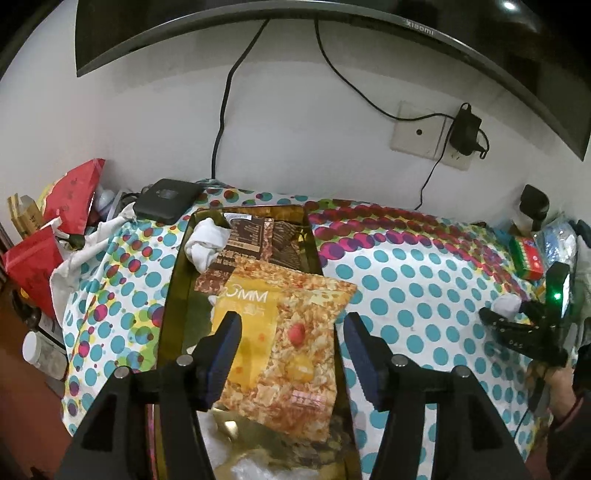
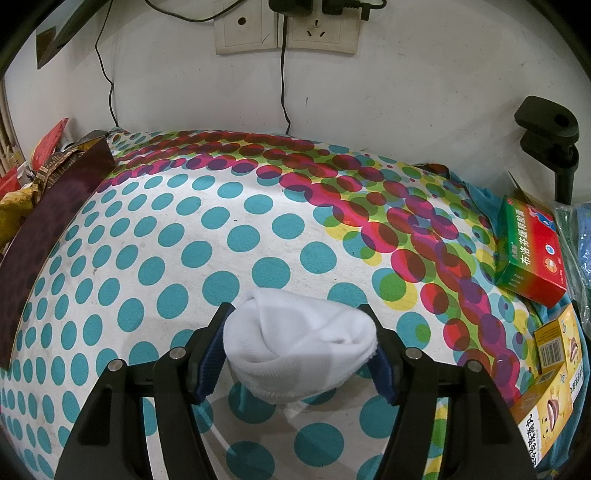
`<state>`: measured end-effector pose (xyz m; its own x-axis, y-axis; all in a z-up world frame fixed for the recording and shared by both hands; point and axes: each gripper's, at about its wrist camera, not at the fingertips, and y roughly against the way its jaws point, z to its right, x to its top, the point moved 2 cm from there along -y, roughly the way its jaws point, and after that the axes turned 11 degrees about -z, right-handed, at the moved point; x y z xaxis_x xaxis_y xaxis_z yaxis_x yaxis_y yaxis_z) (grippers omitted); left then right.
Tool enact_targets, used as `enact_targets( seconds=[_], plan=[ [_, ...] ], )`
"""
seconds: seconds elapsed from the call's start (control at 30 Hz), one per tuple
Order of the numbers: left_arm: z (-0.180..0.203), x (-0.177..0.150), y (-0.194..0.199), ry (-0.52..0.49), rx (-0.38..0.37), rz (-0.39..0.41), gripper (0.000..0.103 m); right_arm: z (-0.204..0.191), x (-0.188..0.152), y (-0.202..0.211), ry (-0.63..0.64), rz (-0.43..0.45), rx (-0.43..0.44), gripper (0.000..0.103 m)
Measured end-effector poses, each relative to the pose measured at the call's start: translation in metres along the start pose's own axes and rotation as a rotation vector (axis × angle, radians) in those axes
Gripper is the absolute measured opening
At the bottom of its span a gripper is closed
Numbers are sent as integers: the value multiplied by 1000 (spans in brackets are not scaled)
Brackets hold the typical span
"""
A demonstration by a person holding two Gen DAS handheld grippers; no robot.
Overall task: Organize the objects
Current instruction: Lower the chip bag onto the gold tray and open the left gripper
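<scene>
My left gripper (image 1: 291,332) is open above a yellow-orange snack bag (image 1: 295,332) that lies in a dark tray (image 1: 168,295) with brown packets (image 1: 255,236) and a white sock (image 1: 207,240). My right gripper (image 2: 299,332) is shut on a rolled white sock (image 2: 295,339) just above the dotted tablecloth (image 2: 221,229). It also shows in the left wrist view (image 1: 517,321) at the far right, with the sock (image 1: 508,306) at its tip.
A green-red medicine box (image 2: 532,251) and yellow boxes (image 2: 554,343) lie at the right. The tray's dark side (image 2: 48,229) stands at the left. Red bags (image 1: 70,195) and a black box (image 1: 166,199) sit at the back left. A TV (image 1: 332,33) hangs above.
</scene>
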<state>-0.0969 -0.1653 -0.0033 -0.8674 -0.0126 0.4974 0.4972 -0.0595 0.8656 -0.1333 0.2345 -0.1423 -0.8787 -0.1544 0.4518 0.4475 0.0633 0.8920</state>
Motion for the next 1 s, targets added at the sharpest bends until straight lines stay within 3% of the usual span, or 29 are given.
enact_targets(
  seconds=[0.23, 0.37, 0.63, 1.0],
  plan=[
    [5, -10, 10, 17, 13, -4, 59, 1, -2, 1, 6, 3, -10, 62],
    [11, -17, 22, 5, 13, 20, 59, -24, 10, -3, 34, 12, -50, 60],
    [13, -31, 28, 7, 2, 6, 59, -9, 1, 4, 28, 12, -53, 59],
    [10, -57, 37, 63, 47, 36, 59, -44, 20, 2, 11, -10, -101, 59]
  ],
)
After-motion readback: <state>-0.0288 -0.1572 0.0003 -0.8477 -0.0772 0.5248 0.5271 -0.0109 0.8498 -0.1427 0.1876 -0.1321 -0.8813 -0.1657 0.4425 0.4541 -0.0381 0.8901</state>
